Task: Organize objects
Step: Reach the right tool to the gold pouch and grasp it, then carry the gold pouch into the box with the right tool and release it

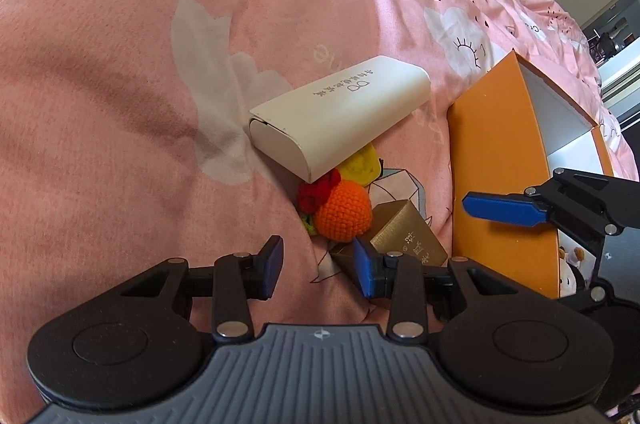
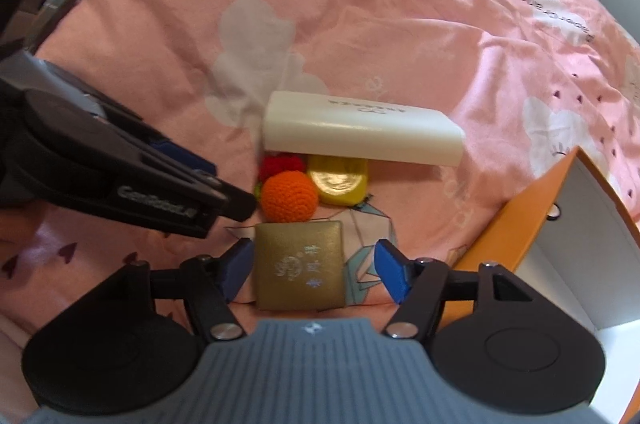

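Left gripper (image 1: 318, 270), seen from its own wrist camera, hangs with its jaws partly spread over the pink bedspread (image 1: 120, 84) and nothing between the pads; its right pad sits just at the corner of the gold box (image 1: 412, 236), though whether it touches cannot be told. Beyond the gold box lie the orange crocheted ball (image 1: 343, 210) with a red knitted piece (image 1: 316, 193) against it, a yellow object (image 1: 360, 164) and the cream rectangular case (image 1: 340, 116), all bunched together; the orange storage box (image 1: 500, 164) stands open to the right of the gold box, and one blue finger of the right gripper reaches in front of it. From the right wrist camera, the right gripper (image 2: 314, 274) straddles the gold box (image 2: 300, 266) with jaws spread: the left pad is right at the box's edge, the right pad clearly apart from it, so nothing is pinched. The crocheted ball (image 2: 291, 197) and a gold coin-like disc on the yellow object (image 2: 339, 180) lie just beyond the gold box. That box looks like light, stiff card with a smooth, possibly slippery foil skin; a grip across its two flat side edges seems best, gently, to avoid denting.
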A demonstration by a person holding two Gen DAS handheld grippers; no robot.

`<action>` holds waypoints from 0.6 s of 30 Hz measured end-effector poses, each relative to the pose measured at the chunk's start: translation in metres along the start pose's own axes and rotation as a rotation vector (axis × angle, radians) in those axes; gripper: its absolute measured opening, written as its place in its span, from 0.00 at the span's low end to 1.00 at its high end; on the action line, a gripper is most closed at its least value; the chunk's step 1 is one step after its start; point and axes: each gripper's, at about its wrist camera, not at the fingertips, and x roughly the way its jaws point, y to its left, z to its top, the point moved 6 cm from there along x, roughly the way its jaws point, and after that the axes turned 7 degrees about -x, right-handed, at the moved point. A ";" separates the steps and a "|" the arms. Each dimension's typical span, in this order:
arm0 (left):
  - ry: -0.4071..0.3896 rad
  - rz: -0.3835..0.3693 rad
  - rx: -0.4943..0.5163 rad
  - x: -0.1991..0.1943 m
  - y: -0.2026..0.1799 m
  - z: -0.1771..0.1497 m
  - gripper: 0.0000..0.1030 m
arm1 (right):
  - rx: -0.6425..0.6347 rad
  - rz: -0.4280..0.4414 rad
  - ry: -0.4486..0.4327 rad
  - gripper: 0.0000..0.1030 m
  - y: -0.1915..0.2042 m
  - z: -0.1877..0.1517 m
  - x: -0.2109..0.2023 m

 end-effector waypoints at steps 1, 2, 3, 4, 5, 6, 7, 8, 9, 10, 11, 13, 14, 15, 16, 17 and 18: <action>0.000 0.000 0.003 0.000 0.000 0.000 0.41 | -0.008 0.007 0.010 0.66 0.002 0.000 0.002; 0.000 0.000 0.008 0.000 -0.001 0.000 0.41 | -0.015 0.006 0.025 0.66 0.003 0.001 0.006; -0.001 0.000 0.014 0.000 -0.002 0.000 0.41 | -0.023 0.004 0.040 0.66 0.003 0.000 0.011; -0.001 0.000 0.017 0.000 -0.002 0.000 0.41 | -0.028 0.001 0.052 0.66 0.004 0.000 0.015; 0.000 0.001 0.017 0.001 -0.002 0.000 0.41 | -0.028 0.003 0.064 0.66 0.003 0.000 0.019; -0.001 0.001 0.016 0.000 -0.002 0.000 0.41 | -0.021 0.010 0.075 0.66 0.003 0.000 0.023; -0.001 0.001 0.012 0.001 -0.002 0.000 0.41 | -0.012 0.021 0.084 0.66 0.002 -0.001 0.026; -0.001 0.000 0.006 0.001 -0.002 0.001 0.41 | -0.003 0.036 0.091 0.66 0.002 -0.001 0.030; -0.002 -0.003 0.001 0.002 -0.002 0.002 0.42 | 0.006 0.049 0.099 0.66 0.002 -0.002 0.033; -0.003 -0.006 -0.006 0.002 -0.001 0.002 0.42 | 0.015 0.058 0.110 0.65 0.002 -0.003 0.036; -0.004 -0.009 -0.015 0.003 -0.001 0.003 0.42 | 0.022 0.060 0.121 0.61 0.002 -0.004 0.039; -0.003 -0.009 -0.027 0.004 0.000 0.004 0.42 | 0.035 0.067 0.131 0.59 0.001 -0.006 0.041; -0.002 -0.007 -0.031 0.006 0.000 0.004 0.43 | 0.035 0.067 0.125 0.59 0.001 -0.005 0.041; -0.001 -0.005 -0.033 0.006 0.000 0.004 0.43 | 0.028 0.065 0.123 0.59 0.001 -0.005 0.040; 0.000 -0.004 -0.033 0.007 0.000 0.004 0.43 | 0.022 0.063 0.121 0.59 0.002 -0.006 0.040; 0.000 -0.005 -0.033 0.006 -0.001 0.003 0.43 | 0.015 0.060 0.118 0.59 0.004 -0.006 0.039; 0.000 -0.006 -0.032 0.006 -0.001 0.003 0.43 | 0.008 0.058 0.115 0.59 0.005 -0.006 0.038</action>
